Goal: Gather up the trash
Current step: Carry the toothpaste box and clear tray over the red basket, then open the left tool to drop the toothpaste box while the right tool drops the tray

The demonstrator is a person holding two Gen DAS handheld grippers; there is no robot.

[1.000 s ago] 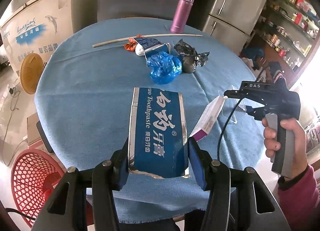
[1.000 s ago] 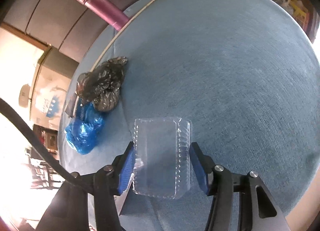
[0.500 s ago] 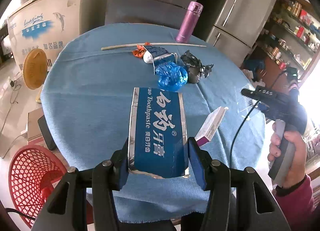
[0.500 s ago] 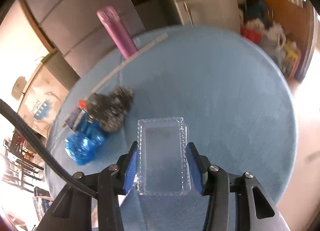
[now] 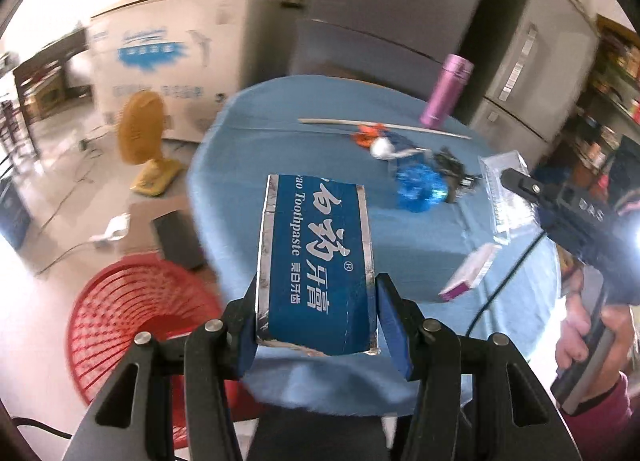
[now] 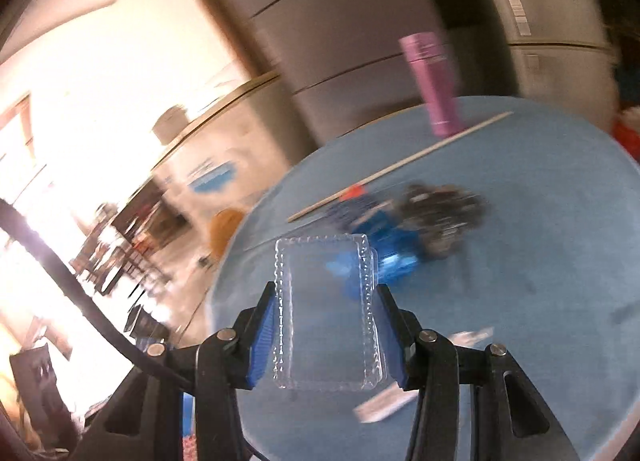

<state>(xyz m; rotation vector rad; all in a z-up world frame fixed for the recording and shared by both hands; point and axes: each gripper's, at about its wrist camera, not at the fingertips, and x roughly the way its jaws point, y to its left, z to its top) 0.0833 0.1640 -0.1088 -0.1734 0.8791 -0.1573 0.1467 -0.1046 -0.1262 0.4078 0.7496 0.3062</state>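
Left wrist: both grippers carry trash above the counter (image 5: 280,133).
Left gripper (image 5: 316,325) jaws pinch a toothpaste box (image 5: 316,261) (red basket (image 5: 132,325) below-left); right gripper (image 6: 326,337) jaws pinch a clear tray (image 6: 326,313).

The left wrist view looks from the near edge of the table (image 5: 416,237) across to the far fridges, floor at left. The right wrist view sits closer above it, tilted. Both share the purple bottle (image 5: 446,90) (image 6: 434,83) and stick (image 5: 384,127) (image 6: 400,167).
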